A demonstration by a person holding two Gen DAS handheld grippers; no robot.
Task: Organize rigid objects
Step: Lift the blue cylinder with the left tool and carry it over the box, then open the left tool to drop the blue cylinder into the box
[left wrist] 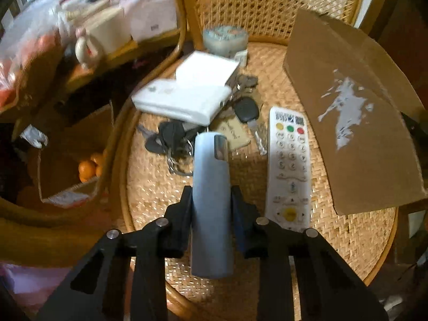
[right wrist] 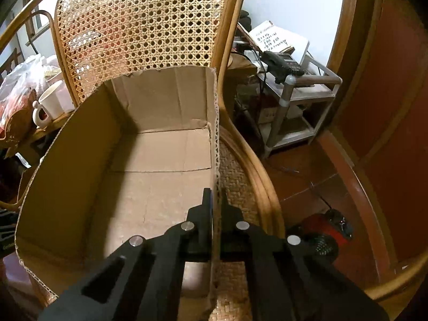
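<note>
My left gripper [left wrist: 211, 198] is shut on a long blue-grey case [left wrist: 210, 187], which lies lengthways between its black fingers above the woven chair seat [left wrist: 149, 187]. Beyond it lie a white remote control [left wrist: 290, 171], bunches of keys [left wrist: 171, 139], a black car key [left wrist: 247, 112], a tan tag [left wrist: 234, 133] and two white boxes [left wrist: 187, 99]. An open cardboard box [right wrist: 160, 155] stands on the seat, its outer wall [left wrist: 355, 123] at the right in the left wrist view. My right gripper [right wrist: 216, 200] is shut on that box's right wall [right wrist: 216, 133], pinching the top edge.
A round tin [left wrist: 224, 38] stands at the seat's back by the cane backrest [right wrist: 139, 26]. A box with oranges [left wrist: 89, 167] sits on the floor to the left. A cluttered table with a white mug [right wrist: 52, 104] is at the far left. A metal rack [right wrist: 297, 101] and a red object [right wrist: 326, 230] are at the right.
</note>
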